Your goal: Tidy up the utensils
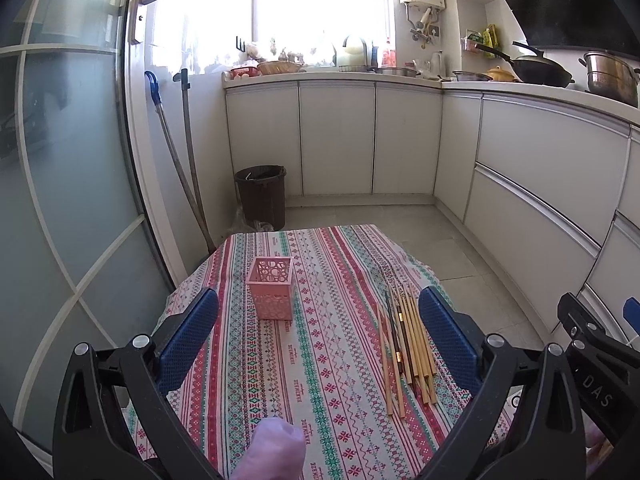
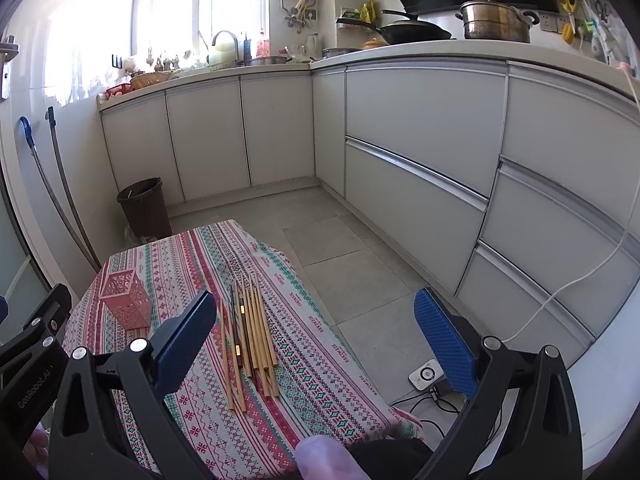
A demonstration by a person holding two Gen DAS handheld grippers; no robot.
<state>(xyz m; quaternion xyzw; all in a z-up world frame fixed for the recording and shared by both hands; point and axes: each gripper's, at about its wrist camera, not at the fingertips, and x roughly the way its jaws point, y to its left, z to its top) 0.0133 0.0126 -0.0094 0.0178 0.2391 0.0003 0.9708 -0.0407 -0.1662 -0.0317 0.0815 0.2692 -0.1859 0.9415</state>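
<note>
Chopsticks (image 1: 408, 340) lie flat on tablecloth (image 1: 320, 360), tips pointing away.

a small table with a striped patterned cloth (image 1: 320, 340) stands on a grey tiled floor (image 2: 360, 272). behind it, a dark brown bin (image 1: 262, 196) stands in the corner, near two long handles (image 1: 188, 168) that lean on the wall. white cabinets (image 1: 340, 140) run along two walls under a pale counter. on the counter are a black wok (image 2: 412, 32), a steel pot (image 2: 496, 22), a woven basket (image 1: 280, 67) and a pale kettle (image 1: 354, 50). a bright window (image 1: 320, 4) is above. a frosted glass door (image 1: 60, 180) is at the left. a small white device (image 2: 426, 376) with cables lies on the floor.
</note>
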